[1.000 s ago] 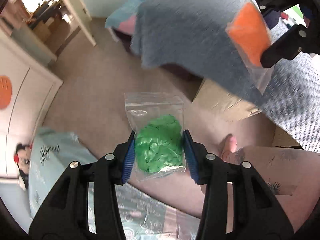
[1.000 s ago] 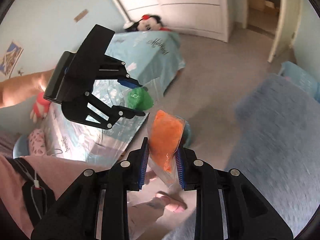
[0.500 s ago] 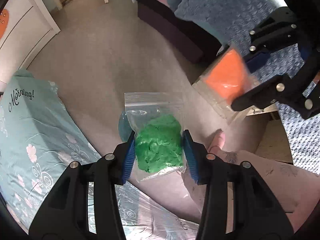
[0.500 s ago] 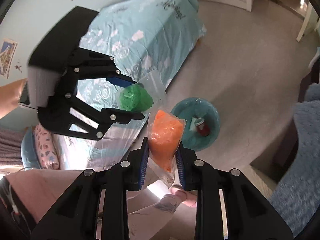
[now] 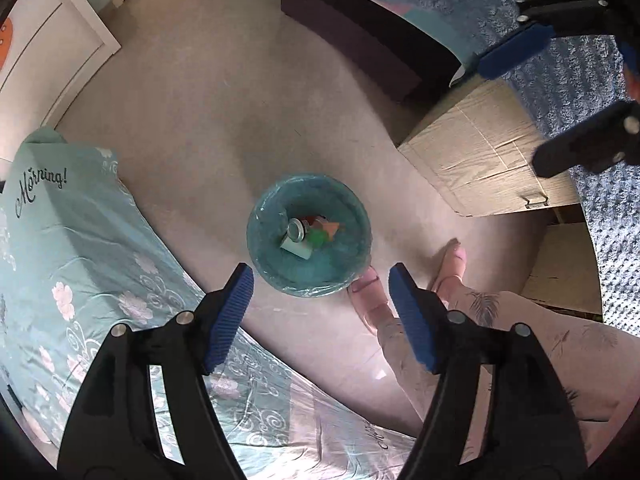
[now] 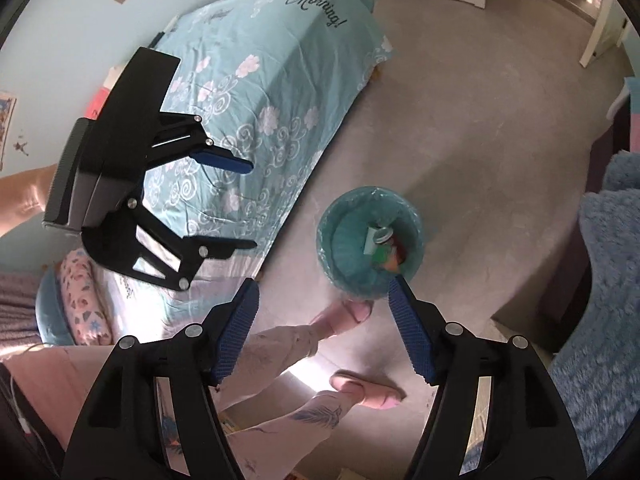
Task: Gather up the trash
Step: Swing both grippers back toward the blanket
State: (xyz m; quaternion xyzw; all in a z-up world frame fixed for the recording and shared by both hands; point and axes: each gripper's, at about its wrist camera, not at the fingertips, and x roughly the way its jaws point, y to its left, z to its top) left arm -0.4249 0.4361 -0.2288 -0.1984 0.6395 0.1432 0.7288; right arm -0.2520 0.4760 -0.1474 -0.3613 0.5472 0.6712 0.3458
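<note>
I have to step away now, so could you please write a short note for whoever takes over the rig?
Left gripper: open, empty, above the bin.
Right gripper: open, empty, beside the bin.
Teal lined trash bin stands on the floor between the bed and the cardboard box. Inside it: green bag, orange bag, a can, a white cup.
Done: both bags are in the bin.
Left: no other loose trash shows in these views; look around the room for more.
</note>
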